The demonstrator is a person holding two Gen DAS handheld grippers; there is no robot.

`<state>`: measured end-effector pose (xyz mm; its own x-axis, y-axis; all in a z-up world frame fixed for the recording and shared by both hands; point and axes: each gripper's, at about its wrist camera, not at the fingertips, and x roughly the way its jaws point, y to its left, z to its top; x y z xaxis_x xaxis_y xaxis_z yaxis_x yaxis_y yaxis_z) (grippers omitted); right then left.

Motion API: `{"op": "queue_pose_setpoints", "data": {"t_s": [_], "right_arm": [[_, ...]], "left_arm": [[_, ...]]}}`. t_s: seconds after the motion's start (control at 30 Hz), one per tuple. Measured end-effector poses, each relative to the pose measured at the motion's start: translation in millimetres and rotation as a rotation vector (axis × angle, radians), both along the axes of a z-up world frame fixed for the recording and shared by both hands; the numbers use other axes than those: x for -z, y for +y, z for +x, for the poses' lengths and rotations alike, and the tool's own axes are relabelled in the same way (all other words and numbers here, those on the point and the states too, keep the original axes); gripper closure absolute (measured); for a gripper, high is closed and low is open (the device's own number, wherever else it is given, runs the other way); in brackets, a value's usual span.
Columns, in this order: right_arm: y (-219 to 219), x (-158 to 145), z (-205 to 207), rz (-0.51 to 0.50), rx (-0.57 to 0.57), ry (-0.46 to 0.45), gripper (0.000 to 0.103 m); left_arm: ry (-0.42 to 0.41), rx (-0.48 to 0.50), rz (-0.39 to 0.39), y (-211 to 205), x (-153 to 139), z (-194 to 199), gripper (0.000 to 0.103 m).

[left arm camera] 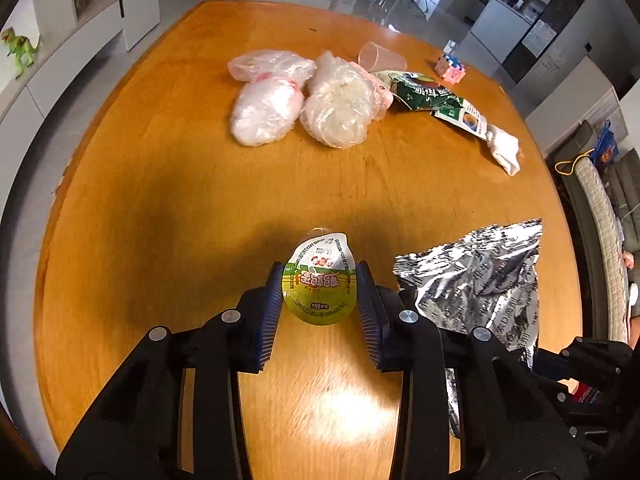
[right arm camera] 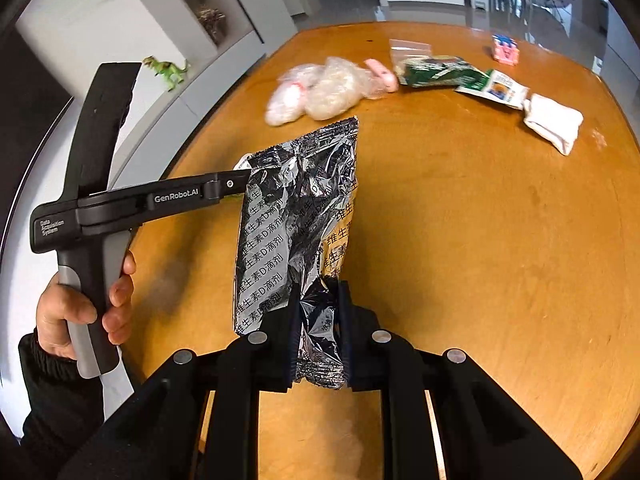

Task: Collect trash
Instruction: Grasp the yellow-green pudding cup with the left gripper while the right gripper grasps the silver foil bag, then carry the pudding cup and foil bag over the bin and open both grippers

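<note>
My left gripper (left arm camera: 319, 276) is shut on a small jelly cup with a green and white foil lid (left arm camera: 320, 280) and holds it above the wooden table (left arm camera: 160, 200). My right gripper (right arm camera: 319, 292) is shut on the lower end of a crinkled silver foil bag (right arm camera: 296, 208), held upright above the table (right arm camera: 480, 240); the bag also shows in the left wrist view (left arm camera: 480, 280). The left gripper's body (right arm camera: 160, 200) reaches in behind the bag's left edge, and its tips are hidden there.
Farther back lie clear plastic bags (left arm camera: 300, 96), a clear plastic cup (left arm camera: 380, 56), a green wrapper (left arm camera: 424, 96), a white sock (left arm camera: 504, 148) and a puzzle cube (left arm camera: 452, 68). A toy dinosaur (right arm camera: 168, 68) stands on the shelf at left.
</note>
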<state>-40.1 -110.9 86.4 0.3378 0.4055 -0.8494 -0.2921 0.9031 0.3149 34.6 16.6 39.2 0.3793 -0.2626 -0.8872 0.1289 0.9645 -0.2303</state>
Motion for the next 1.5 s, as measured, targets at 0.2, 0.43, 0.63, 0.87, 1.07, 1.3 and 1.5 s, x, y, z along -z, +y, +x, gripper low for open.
{"op": "queue_pose_setpoints", "data": {"t_s": [0.2, 0.43, 0.63, 0.87, 1.07, 1.3, 1.5], "right_arm": [[40.6, -7.0, -20.6, 0.004, -0.066, -0.01, 0.084], [103.7, -9.7, -50.6, 0.003, -0.184, -0.011, 0.084], [171.4, -10.2, -84.7, 0.019, -0.324, -0.009, 0.084], [251.9, -5.1, -132.9, 0.021, -0.507, 0.01, 0.084], [308.6, 7.0, -162.8, -0.003, -0.641, 0.034, 0.084], [377.0, 49.1, -187.1, -0.055, -0.788, 0.121, 0.084], [410.2, 79.7, -184.7, -0.157, -0.796, 0.101, 0.036]], "left_arm": [[-0.027, -0.031, -0.027, 34.0, -11.3, -36.6, 0.067], [-0.06, -0.125, -0.045, 103.5, -19.7, -92.6, 0.067], [-0.079, -0.236, -0.04, 173.9, -21.3, -150.2, 0.067], [-0.072, -0.42, -0.016, 267.8, -10.3, -221.7, 0.067], [-0.039, -0.56, -0.006, 327.3, 7.3, -278.7, 0.067], [0.031, -0.745, 0.021, 381.4, 39.5, -343.4, 0.065], [0.087, -0.9, 0.088, 409.0, 54.3, -366.8, 0.006]]}}
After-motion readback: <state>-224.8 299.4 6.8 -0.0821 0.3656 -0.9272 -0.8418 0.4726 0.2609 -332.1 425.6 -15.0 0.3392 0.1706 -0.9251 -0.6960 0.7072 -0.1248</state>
